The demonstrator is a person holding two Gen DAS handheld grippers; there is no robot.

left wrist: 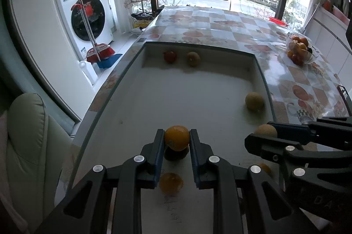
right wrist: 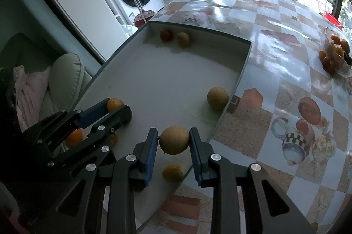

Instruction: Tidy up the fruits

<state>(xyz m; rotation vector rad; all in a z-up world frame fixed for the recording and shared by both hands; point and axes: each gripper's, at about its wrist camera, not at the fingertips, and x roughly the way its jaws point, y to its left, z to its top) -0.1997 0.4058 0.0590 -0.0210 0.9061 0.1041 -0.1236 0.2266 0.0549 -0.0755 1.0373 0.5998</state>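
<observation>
Orange fruit [left wrist: 177, 138]: in our left view, we see the left gripper [left wrist: 176, 141] clenched on it, tilted down over the tray's [left wrist: 198, 44] near edge.
Tan fruit [right wrist: 174, 140]: in our right view, the right gripper [right wrist: 173, 142] grasps it, angled down near the tray's right edge.

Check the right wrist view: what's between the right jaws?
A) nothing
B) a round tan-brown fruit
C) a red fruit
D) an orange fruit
B: the right gripper has its blue pads pressed on both sides of a round tan-brown fruit, held above the white tray. The orange fruit is in the left gripper instead, and the red fruit sits at the tray's far wall.
</observation>
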